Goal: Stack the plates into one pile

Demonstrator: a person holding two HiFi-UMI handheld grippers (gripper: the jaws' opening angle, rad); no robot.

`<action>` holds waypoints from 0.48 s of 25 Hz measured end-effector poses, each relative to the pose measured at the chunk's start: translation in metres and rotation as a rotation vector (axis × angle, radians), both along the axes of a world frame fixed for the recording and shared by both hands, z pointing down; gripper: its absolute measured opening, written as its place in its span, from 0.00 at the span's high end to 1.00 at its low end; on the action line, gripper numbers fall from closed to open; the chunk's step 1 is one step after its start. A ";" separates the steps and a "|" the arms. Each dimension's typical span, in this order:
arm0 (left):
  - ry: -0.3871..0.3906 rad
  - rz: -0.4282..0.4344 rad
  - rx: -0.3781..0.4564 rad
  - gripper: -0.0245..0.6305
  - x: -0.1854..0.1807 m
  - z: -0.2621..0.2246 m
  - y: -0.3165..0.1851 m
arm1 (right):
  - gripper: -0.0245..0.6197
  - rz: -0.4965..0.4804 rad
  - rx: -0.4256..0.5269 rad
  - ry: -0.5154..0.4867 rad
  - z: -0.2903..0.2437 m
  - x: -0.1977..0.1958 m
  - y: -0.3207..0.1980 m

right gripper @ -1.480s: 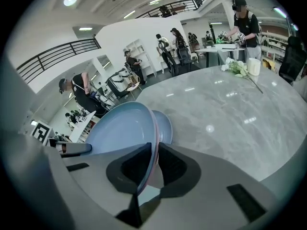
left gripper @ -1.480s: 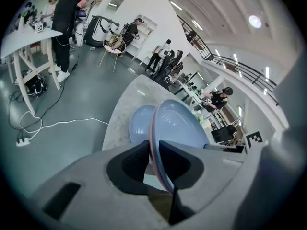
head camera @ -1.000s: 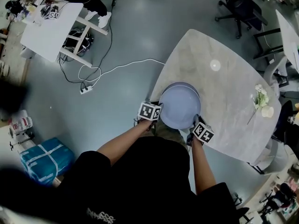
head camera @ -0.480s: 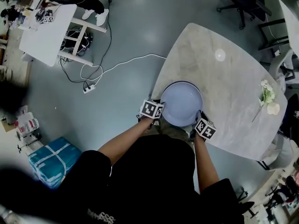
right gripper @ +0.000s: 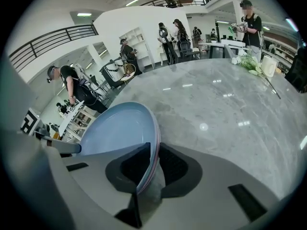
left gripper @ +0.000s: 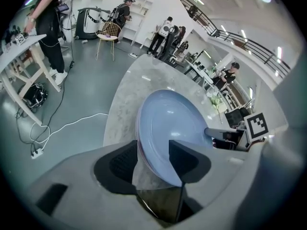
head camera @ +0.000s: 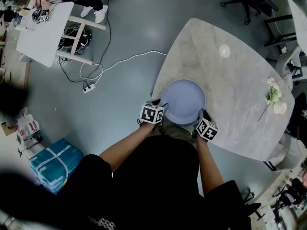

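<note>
A pile of plates (head camera: 183,101) with a pale blue one on top lies on the grey marble table (head camera: 230,75), close to its near edge. My left gripper (head camera: 160,106) is at the pile's left rim. In the left gripper view the plates (left gripper: 172,121) reach in between its jaws; my left gripper (left gripper: 153,158) has just been opening and a gap shows beside the rim. My right gripper (head camera: 201,116) is at the right rim. In the right gripper view the plates (right gripper: 115,128), with a pink edge under the blue, sit tight in my right gripper (right gripper: 151,163).
A flower stem (head camera: 270,94) and a small white cup (head camera: 279,108) lie at the table's right side. The table edge runs just in front of the person's body. Office chairs (head camera: 249,4) stand beyond the table. A white desk (head camera: 41,30) and a floor cable (head camera: 115,66) are to the left.
The darker rim that showed behind the blue plate's far edge a second ago no longer shows; the plate now sits square on the pile. Both hands stay at its sides.
</note>
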State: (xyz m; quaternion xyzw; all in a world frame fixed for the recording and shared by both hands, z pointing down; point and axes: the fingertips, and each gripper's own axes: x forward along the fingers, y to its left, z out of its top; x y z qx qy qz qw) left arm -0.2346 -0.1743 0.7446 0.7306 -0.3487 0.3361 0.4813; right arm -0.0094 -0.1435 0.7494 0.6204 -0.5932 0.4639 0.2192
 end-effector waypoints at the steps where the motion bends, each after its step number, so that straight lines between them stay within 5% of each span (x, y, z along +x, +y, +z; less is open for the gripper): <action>1: -0.001 -0.002 0.004 0.64 0.000 0.000 -0.001 | 0.89 -0.003 0.003 0.004 0.000 0.000 0.000; 12: 0.049 -0.059 0.050 0.64 0.001 -0.015 -0.006 | 0.82 -0.005 0.042 -0.031 -0.010 -0.004 0.001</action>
